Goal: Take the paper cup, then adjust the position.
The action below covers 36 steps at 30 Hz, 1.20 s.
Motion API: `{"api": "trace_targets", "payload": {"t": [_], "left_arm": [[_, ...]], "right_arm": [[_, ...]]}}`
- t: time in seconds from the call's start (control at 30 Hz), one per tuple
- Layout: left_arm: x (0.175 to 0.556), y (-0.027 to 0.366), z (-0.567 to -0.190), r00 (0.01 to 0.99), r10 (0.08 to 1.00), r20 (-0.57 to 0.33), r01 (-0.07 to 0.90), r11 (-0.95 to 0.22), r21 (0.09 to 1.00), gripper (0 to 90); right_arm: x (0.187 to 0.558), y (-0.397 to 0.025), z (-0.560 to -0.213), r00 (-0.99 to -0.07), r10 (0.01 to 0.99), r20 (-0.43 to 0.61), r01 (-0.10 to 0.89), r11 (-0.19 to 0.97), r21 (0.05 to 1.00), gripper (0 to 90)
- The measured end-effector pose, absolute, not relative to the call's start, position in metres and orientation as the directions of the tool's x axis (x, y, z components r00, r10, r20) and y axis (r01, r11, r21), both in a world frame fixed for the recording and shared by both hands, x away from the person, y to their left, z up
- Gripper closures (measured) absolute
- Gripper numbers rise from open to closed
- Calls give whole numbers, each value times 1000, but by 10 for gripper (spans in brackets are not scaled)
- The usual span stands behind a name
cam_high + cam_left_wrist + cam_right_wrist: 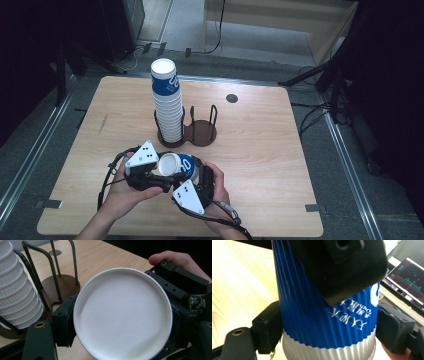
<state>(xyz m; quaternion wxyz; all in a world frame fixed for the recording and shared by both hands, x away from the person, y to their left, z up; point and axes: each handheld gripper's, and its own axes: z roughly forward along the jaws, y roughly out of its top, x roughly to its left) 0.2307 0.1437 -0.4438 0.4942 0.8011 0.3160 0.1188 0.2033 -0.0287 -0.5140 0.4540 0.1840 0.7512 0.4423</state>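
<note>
Stack of cups [167, 102]: stands tall in the left ring of the dark wire holder [188, 131], well behind both hands; its top cup leans a little, so a knock from a swinging elbow or tool could topple it.
Left gripper [159, 176]: its jaws are clamped across the rim end of the paper cup [176, 166], as its own view shows, with the white mouth of the cup [123, 315] facing that camera.
Left hand [122, 192]: comes in low from the bottom, wrist turned inward, grey plate tilted up toward the stack.
Risk at the rim: the mouth is thin paper; too hard a squeeze would likely crush it oval.
Paper cup: lies on its side just above the table [280, 150], between the two tools, near the front edge.
Risk of pulling: if nested cups are being separated, an uneven tug could tear the ribbed sleeve or send one flying.
Right gripper [200, 176]: its jaws are pressed against both sides of the blue ribbed wall [312, 315], closed on the same cup.
Right hand [216, 192]: wraps the tool from below, angled to face the left one.
Risk of slip: the ribbed wall tapers, so the right grip may slide off.
</note>
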Motion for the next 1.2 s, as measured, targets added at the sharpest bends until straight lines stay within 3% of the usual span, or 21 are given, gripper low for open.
{"api": "trace_targets", "payload": {"t": [0.2, 0.53, 0.8, 1.2], "left_arm": [[231, 146, -444, 779, 612, -138, 377, -280, 883, 263], [233, 156, -444, 763, 627, -160, 339, -177, 924, 264], [236, 166, -446, 739, 650, -178, 317, -102, 943, 265], [238, 178, -451, 679, 715, -166, 202, 35, 979, 266]], "right_arm": [[204, -32, -511, -549, 685, -479, -112, 507, 854, 146], [205, -39, -504, -530, 720, -447, -97, 472, 876, 32], [205, -45, -497, -513, 746, -424, -109, 434, 894, 30], [206, -52, -489, -492, 797, -350, -88, 355, 931, 28]]}}
